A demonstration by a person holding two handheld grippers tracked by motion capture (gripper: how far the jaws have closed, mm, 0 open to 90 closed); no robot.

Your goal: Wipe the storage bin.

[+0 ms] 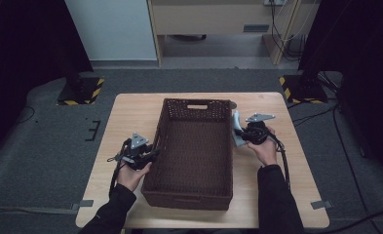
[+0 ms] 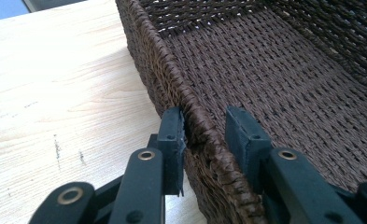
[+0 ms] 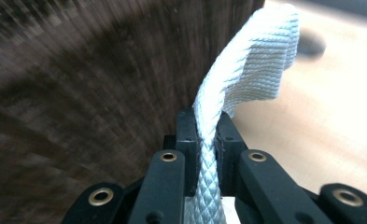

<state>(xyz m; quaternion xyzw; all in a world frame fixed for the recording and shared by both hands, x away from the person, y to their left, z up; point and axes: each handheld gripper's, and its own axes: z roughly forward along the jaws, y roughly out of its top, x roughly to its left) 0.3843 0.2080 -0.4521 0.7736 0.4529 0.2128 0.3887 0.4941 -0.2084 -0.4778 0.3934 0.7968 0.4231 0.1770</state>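
A dark brown woven basket [image 1: 197, 101] sits empty in the middle of the wooden table [image 1: 130, 117]. My left gripper [image 1: 152, 152] straddles its left rim [image 2: 162, 60]: in the left gripper view the gripper [image 2: 204, 128] has one pad against the outer wall, while the other stands just off the inner side, so the jaws are open around the rim. My right gripper [image 1: 239, 135] is beside the basket's right wall [image 3: 78, 93]. In the right gripper view it [image 3: 205, 126] is shut on a white woven cloth [image 3: 260, 60], which rises and curls over above the jaws [image 1: 236, 127].
A small dark round object [image 3: 312, 44] lies on the table past the cloth, near the basket's far right corner [image 1: 233, 104]. Bare tabletop flanks the basket on both sides. Two stands with yellow-black striped bases [image 1: 82, 90] sit on the floor beyond the table.
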